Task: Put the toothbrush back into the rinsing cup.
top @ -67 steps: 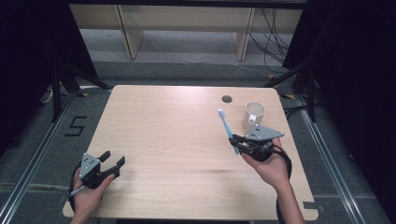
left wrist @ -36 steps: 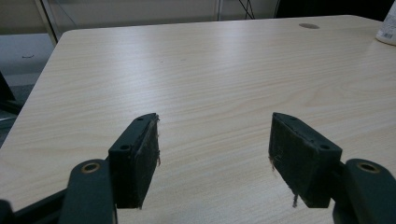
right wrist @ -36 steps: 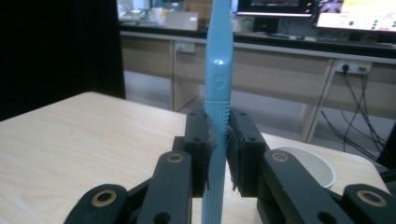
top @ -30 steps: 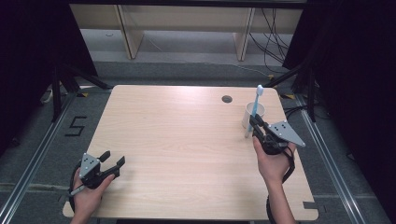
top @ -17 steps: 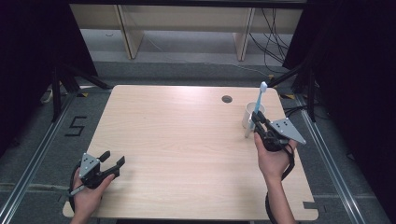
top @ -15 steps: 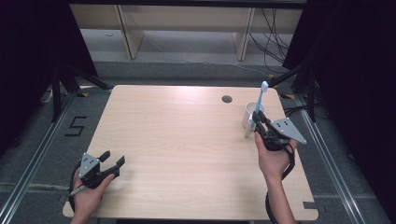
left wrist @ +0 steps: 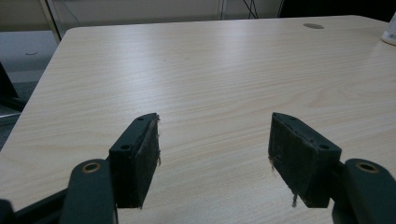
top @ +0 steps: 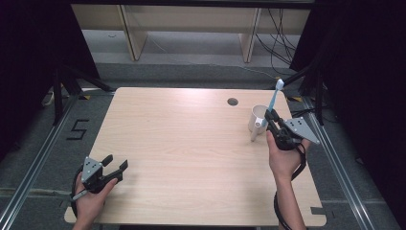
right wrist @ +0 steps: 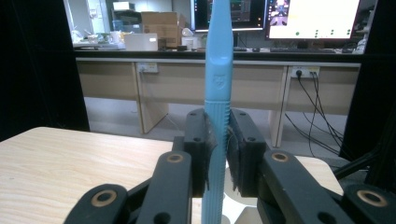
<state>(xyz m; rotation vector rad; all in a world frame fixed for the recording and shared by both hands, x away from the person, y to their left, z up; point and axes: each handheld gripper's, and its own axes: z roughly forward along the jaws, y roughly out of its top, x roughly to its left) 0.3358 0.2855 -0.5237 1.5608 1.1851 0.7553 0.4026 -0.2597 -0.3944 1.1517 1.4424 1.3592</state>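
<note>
My right gripper (top: 269, 118) is shut on a light blue toothbrush (top: 274, 102) and holds it nearly upright, head up, just right of a white mug (top: 257, 118) near the table's right edge. In the right gripper view the toothbrush (right wrist: 218, 84) stands clamped between the two black pads (right wrist: 200, 149), with the mug's white rim (right wrist: 233, 205) low behind the jaws. My left gripper (top: 115, 166) rests at the near left of the table, open. Its own view shows the gripper (left wrist: 212, 154) with bare wood between the pads.
The light wooden table (top: 191, 143) has a round cable hole (top: 232, 101) at its far right. Shelving legs and cables stand behind the far edge. A black frame post (top: 316, 91) rises close to the right side. The mug's edge (left wrist: 390, 32) peeks in at the left gripper view's far right.
My right gripper has carried the toothbrush from near the table's right middle up and rightward beside the mug, tilting it upright. The left gripper has stayed still.
</note>
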